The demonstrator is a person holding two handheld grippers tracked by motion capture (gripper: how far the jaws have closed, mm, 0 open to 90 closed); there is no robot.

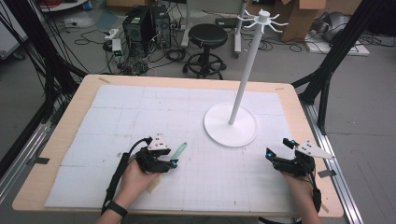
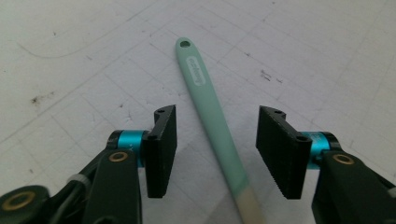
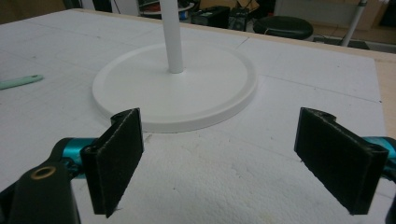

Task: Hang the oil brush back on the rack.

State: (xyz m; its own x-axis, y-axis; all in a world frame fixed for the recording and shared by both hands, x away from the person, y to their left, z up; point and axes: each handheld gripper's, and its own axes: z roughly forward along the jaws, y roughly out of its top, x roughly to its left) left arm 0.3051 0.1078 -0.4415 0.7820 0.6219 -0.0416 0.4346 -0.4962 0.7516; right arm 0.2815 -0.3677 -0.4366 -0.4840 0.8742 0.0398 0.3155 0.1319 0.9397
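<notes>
A: Entry, left side. My left gripper (image 1: 173,163) sits low over the white tabletop (image 1: 140,107), near its front edge. The mint-green spatula handle (image 2: 210,107) lies flat between my fingers (image 2: 161,149); both pads stand clear of it, a gap on each side. Half-open, not gripping.

B: Does the high view give you that?

A: Only roughly. From above I see the green handle (image 1: 179,150) poking out ahead of the left gripper, angled up and to the right. The gaps at the pads come from the left gripper view. That view also gives the hanging hole at the handle's far tip, raised lettering just below it, and a change to a pale beige section at the near end, under my jaws.

B: Right side?

A: My right gripper (image 3: 219,158) hangs wide, nothing between its fingers (image 3: 116,158). In the high view it (image 1: 279,148) sits near the tabletop's right front corner, well apart from the handle.

B: What lies ahead of it?

A: The white stand (image 3: 175,88): round base and pole. The right gripper view cuts the pole off; the high view shows its top (image 1: 261,18) with radiating hooks. The handle's tip (image 3: 21,81) shows at the far left of the right gripper view.
</notes>
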